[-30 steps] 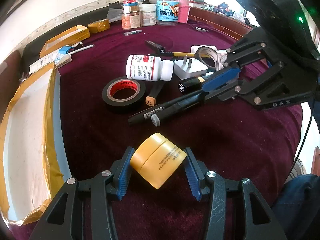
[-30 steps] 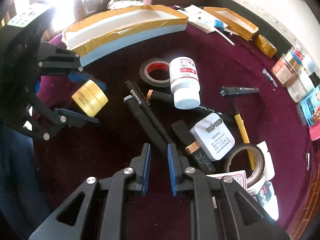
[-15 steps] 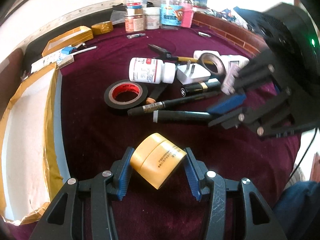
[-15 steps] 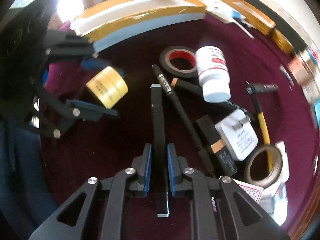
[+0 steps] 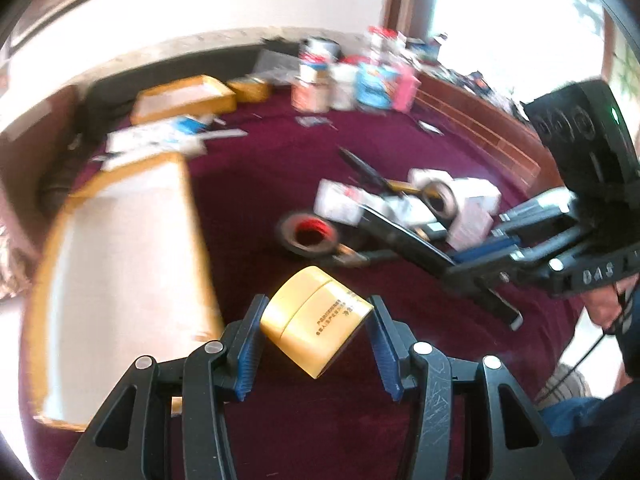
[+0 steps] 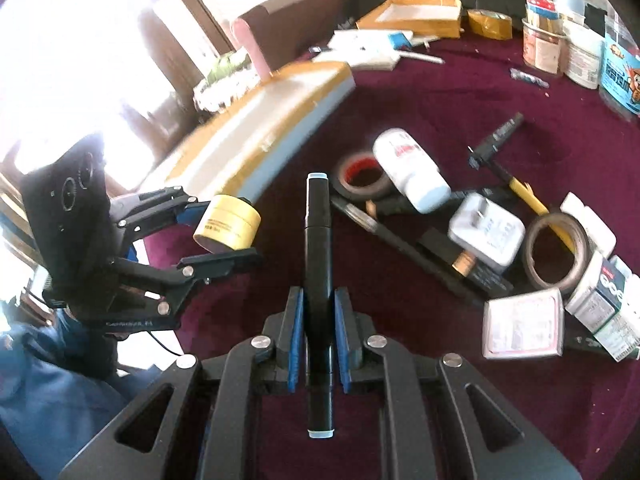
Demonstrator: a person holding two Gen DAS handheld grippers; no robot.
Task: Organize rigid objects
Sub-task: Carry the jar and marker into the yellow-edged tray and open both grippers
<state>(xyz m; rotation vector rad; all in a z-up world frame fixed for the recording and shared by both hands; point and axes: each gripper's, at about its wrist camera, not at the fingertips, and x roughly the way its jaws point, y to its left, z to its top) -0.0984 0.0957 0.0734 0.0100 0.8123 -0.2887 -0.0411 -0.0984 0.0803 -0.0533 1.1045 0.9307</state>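
Note:
My left gripper (image 5: pixel 316 342) is shut on a yellow jar (image 5: pixel 314 330) and holds it above the maroon table, beside the long white box with tan tape (image 5: pixel 120 280). It also shows in the right wrist view (image 6: pixel 228 228), with the jar (image 6: pixel 227 222) near the box (image 6: pixel 256 132). My right gripper (image 6: pixel 319 344) is shut on a black marker (image 6: pixel 318 280), lifted off the table. In the left wrist view that gripper (image 5: pixel 472 268) holds the marker (image 5: pixel 424 256) at the right.
On the table lie a black tape roll (image 6: pixel 362 176), a white pill bottle (image 6: pixel 412 176), a white charger (image 6: pixel 486 234), a brown tape roll (image 6: pixel 558 254), pens and small boxes (image 6: pixel 522 326). Jars (image 6: pixel 542 46) and a smaller taped box (image 6: pixel 412 16) stand at the back.
My right gripper has lifted the black marker off the table and swung toward the long box. My left gripper has risen with the yellow jar and moved toward the box.

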